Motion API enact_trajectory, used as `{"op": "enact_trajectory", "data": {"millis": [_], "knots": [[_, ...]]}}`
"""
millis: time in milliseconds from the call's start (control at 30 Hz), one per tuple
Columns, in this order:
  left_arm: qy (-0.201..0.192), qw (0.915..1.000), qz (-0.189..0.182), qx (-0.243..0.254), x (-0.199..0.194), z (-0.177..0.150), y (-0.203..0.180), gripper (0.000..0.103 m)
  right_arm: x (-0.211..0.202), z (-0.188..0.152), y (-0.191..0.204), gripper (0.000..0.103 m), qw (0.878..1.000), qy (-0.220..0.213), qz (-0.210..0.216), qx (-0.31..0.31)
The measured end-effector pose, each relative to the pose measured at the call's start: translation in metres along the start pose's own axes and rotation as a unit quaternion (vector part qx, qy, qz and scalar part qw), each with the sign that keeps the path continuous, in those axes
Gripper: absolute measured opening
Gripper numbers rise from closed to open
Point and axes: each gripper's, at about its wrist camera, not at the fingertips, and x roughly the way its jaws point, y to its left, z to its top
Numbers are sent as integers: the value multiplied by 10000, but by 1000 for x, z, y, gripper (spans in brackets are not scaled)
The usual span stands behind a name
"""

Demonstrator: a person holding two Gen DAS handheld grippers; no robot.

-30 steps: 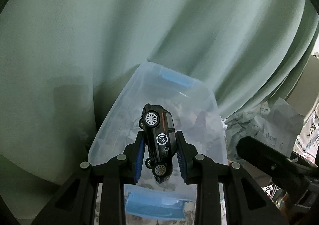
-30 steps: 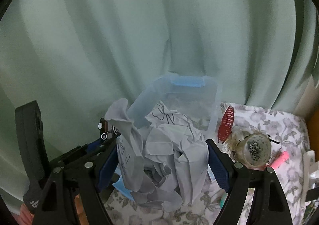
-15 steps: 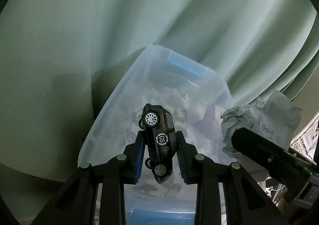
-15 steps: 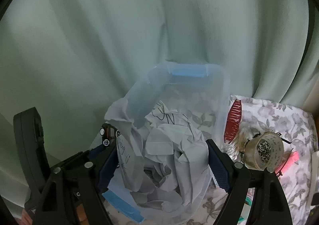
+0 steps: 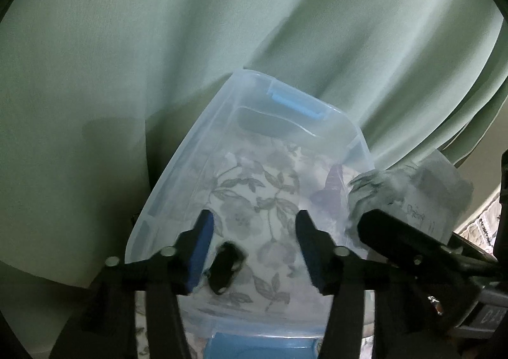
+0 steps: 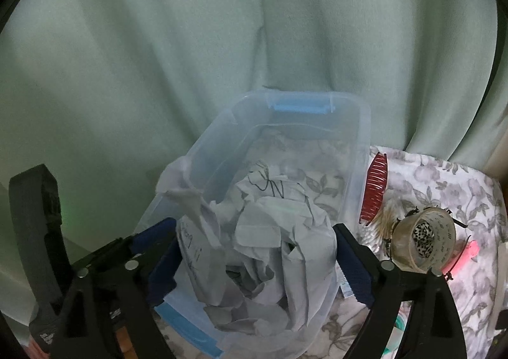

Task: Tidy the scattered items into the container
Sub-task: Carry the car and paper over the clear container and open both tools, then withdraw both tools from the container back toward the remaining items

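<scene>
Change since a second ago: both grippers have sunk toward the container, which now fills more of each view; the toy car has left the left gripper's pads and the crumpled paper sits lower, inside the walls.
Left wrist view, left gripper (image 5: 252,244): its jaws have just been opening and now stand parted, blue pads clear of everything, nothing pressed between them.
Left wrist view, toy car (image 5: 226,267): black, motion-blurred, below and between the pads, nearer the left pad, apart from both; whether it has reached the floor of the container I cannot tell.
Left wrist view, container (image 5: 177,190): clear plastic tub with blue latches, its floor showing the flowered cloth through it, directly under the gripper.
Left wrist view, crumpled paper (image 5: 409,190): at the right rim, blurred, with the other gripper's black finger in front.
Right wrist view, right gripper (image 6: 254,260): jaws have just been opening further and stand very wide; the paper lies between the pads, and whether they still press on it I cannot tell.
Right wrist view, crumpled paper (image 6: 260,247): inside the near end of the container (image 6: 358,168).
Right wrist view, tablecloth (image 6: 470,197): to the right of the container lie a red hair clip (image 6: 374,187), a tape roll (image 6: 424,240) and a pink clip (image 6: 462,255).
Backdrop: green curtain (image 6: 222,41).
</scene>
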Motion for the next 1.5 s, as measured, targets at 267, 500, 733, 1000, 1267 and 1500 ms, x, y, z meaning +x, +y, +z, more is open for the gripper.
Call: {"op": "enact_trajectory", "data": {"millis": [267, 500, 733, 1000, 1267, 1500], "knots": [[63, 9999, -32, -84, -4, -1, 0, 65, -9, -3, -1, 98, 10000, -50, -33, 24], [64, 10000, 24, -28, -13, -3, -5, 66, -20, -6, -3, 98, 9999, -113, -46, 83], [-41, 9999, 21, 114, -33, -6, -21, 68, -48, -12, -5, 98, 9995, -265, -41, 156], [-193, 9992, 29, 336, -63, -16, -46, 72, -90, -25, -7, 99, 9983, -527, -26, 260], [-325, 9969, -28, 716, -91, -31, -79, 72, -133, -47, -18, 99, 9954, -815, -68, 493], [-348, 9938, -75, 1058, -106, -49, -109, 72, -164, -69, -34, 99, 9923, -1034, -86, 671]]}}
